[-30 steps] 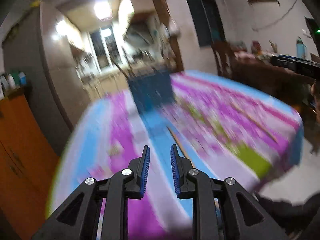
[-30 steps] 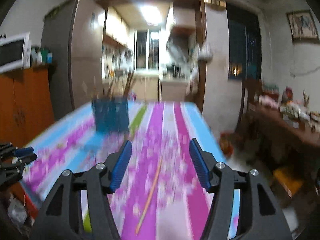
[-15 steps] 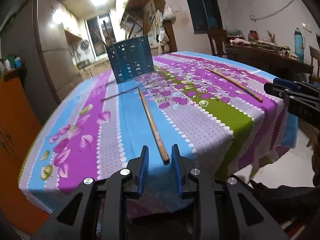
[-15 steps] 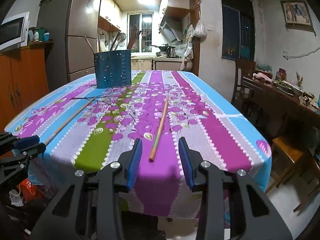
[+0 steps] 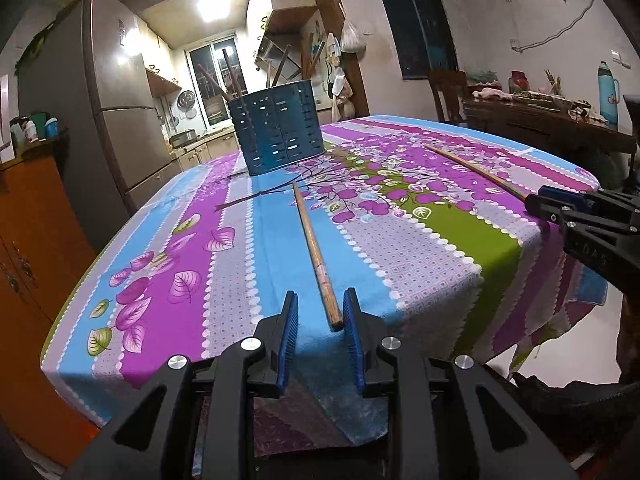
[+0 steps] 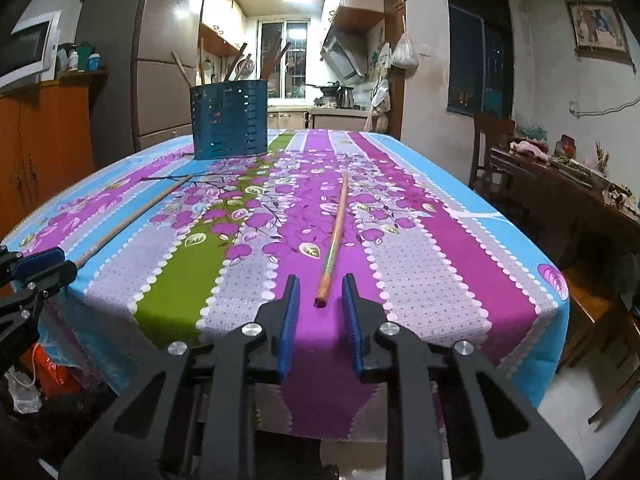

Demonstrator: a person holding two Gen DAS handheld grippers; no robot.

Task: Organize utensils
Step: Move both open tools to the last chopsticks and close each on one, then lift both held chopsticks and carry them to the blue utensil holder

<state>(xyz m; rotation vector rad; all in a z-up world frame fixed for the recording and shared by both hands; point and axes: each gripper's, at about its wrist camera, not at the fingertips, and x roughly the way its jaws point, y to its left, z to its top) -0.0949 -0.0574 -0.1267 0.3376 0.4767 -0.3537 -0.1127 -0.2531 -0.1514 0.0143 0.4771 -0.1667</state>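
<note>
**Two grippers lining up on two chopsticks at the table's near edge**

At the bottom centre of the left wrist view, the left gripper (image 5: 318, 320) is sitting spread, its blue pads flanking the near tip of a wooden chopstick (image 5: 312, 240) without pinching it; the tip is lying closer to the right-hand pad. At the bottom centre of the right wrist view, the right gripper (image 6: 317, 306) is likewise spread, with the near end of a second chopstick (image 6: 335, 232) lying just ahead of the gap, apart from both pads.

Both sticks are lying flat on the flowered tablecloth (image 5: 192, 240), running away from the edge toward the middle of the frame. At the right edge of the left wrist view the other gripper's body is showing faint raised letters, too small to read surely.

Farther back, a blue perforated utensil holder (image 5: 278, 128) is standing upright on the cloth, upper centre in the left view and upper left of centre in the right one, with several sticks leaning out of its top. Nothing is lying between either chopstick and the holder.

Beyond the table, a refrigerator (image 6: 156, 60) is standing at the upper left, an orange cabinet (image 6: 36, 140) at the left edge, and a dark side table (image 6: 560, 184) cluttered with small things at the right.
</note>
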